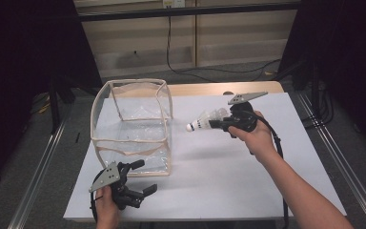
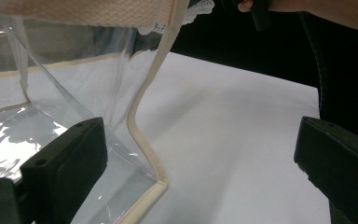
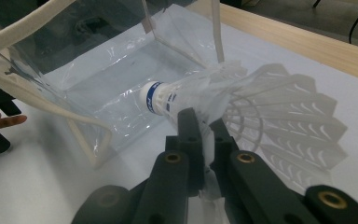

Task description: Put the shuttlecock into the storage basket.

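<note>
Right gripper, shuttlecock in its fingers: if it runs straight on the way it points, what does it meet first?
Probably the clear plastic bag with cream trim. The right gripper, shut on the white feather shuttlecock, points the blue-banded cork at the bag's near side. Depth is unclear; it may clear the rim and enter the open top.

In the left gripper view, the clear bag (image 2: 74,93) is cut off by the top and left edges, and the shuttlecock (image 2: 196,10) shows as a scrap of white feathers at the top edge. In the right gripper view, the closed right gripper (image 3: 204,133) hides part of the shuttlecock's skirt; the small print on its blue band is unreadable.
</note>
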A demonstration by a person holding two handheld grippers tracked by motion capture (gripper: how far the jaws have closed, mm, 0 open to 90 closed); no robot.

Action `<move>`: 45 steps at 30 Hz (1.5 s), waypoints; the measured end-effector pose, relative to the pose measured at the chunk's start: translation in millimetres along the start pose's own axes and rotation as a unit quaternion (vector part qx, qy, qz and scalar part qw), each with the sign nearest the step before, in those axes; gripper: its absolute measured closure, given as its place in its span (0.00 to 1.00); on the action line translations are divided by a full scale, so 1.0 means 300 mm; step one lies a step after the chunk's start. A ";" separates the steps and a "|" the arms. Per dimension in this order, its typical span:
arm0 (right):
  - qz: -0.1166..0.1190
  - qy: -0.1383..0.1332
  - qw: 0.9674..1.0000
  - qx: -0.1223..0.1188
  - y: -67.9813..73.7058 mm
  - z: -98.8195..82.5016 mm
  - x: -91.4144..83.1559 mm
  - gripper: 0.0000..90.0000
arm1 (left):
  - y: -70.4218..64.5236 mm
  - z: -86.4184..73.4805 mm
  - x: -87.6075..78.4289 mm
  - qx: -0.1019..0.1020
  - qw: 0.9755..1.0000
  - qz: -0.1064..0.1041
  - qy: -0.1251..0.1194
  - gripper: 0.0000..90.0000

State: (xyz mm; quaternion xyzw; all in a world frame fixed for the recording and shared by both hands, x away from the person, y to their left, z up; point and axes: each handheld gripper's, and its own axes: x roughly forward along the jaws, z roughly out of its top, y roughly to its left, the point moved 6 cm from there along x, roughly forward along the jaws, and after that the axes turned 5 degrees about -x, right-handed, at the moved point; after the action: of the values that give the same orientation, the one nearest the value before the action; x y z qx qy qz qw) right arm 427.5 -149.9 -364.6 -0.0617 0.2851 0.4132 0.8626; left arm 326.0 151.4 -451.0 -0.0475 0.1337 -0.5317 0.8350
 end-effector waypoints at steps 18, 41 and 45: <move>0.006 -0.008 1.000 0.000 0.007 0.082 -0.043 0.98 | -0.001 0.002 -0.002 0.001 1.000 0.000 -0.001 0.03; 0.010 -0.008 1.000 -0.019 0.023 0.179 -0.082 0.98 | -0.001 0.001 -0.002 0.002 1.000 -0.001 0.001 0.03; 0.008 -0.008 1.000 -0.021 0.023 0.193 -0.086 0.98 | -0.002 0.001 -0.001 0.000 1.000 -0.001 0.000 0.03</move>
State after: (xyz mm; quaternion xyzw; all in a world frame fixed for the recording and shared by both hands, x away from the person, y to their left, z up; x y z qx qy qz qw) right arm 435.0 -143.0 -301.8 -0.0739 0.2696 0.4268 0.8600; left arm 325.5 151.2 -450.6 -0.0479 0.1335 -0.5329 0.8342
